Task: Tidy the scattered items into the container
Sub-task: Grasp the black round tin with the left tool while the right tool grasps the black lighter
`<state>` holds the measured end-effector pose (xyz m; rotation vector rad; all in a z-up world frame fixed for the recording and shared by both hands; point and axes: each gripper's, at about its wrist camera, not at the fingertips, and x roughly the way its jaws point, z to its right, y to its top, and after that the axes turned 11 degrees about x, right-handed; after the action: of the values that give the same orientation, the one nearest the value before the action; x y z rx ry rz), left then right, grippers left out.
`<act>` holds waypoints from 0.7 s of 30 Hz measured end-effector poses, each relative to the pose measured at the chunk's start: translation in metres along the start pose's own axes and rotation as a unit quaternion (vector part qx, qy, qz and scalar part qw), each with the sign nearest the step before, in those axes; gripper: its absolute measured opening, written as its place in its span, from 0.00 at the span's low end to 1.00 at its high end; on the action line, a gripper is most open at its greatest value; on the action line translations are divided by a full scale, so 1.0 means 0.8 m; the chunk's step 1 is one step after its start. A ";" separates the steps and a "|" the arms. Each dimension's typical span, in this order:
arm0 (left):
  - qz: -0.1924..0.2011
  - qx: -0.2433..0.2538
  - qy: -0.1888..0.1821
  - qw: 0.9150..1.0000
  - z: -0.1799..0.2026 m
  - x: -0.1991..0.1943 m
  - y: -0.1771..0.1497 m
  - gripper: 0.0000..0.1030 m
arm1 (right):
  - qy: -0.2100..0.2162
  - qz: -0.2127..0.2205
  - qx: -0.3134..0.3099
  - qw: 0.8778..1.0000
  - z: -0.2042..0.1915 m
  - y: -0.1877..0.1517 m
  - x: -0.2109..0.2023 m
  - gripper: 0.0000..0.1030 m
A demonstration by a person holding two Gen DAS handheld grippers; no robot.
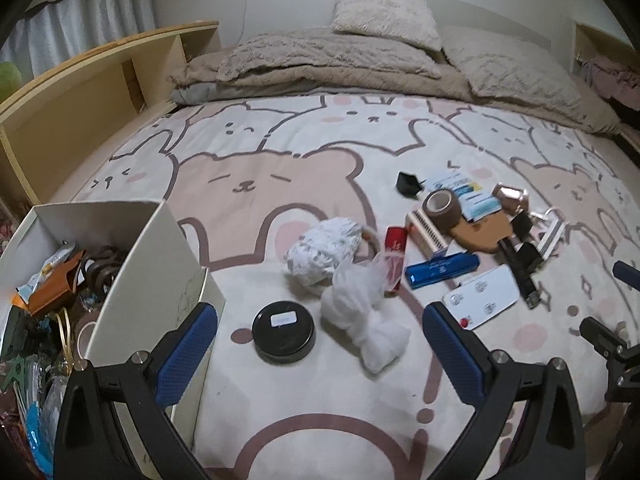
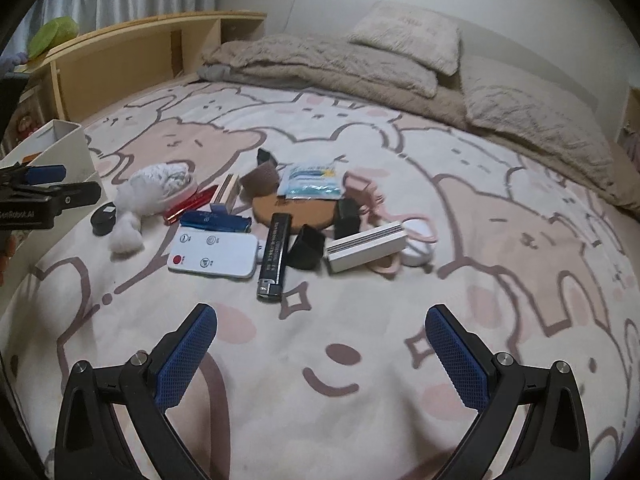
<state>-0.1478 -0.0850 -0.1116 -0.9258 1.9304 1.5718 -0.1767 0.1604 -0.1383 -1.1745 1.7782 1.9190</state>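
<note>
A white box stands on the bed at the left, with several items inside it. My left gripper is open beside the box, above a round black tin and a white cloth bundle. Further right lie a red tube, a blue case, a white remote and a tape roll. My right gripper is open over bare sheet. Just beyond it lie the white remote, a black lighter and a white bar. Nothing is between either pair of fingers.
The cartoon-bear bed sheet spreads under everything. Beige blankets and pillows are piled at the far end. A wooden headboard shelf runs along the left. The left gripper shows at the left edge of the right wrist view.
</note>
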 end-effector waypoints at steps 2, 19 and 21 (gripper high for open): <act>-0.007 0.000 0.003 1.000 0.001 0.004 -0.004 1.00 | 0.001 -0.009 -0.004 1.000 -0.004 0.001 0.013 1.00; -0.041 0.005 0.021 0.999 0.004 0.033 -0.024 0.93 | 0.013 -0.077 0.013 0.997 -0.021 0.018 0.076 1.00; -0.046 -0.002 0.019 0.999 0.001 0.039 -0.025 0.85 | 0.013 -0.080 0.004 0.997 -0.025 0.015 0.078 0.96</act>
<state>-0.1531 -0.0930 -0.1471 -1.0385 1.8822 1.5161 -0.2171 0.1193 -0.1723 -1.3021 1.6482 1.8129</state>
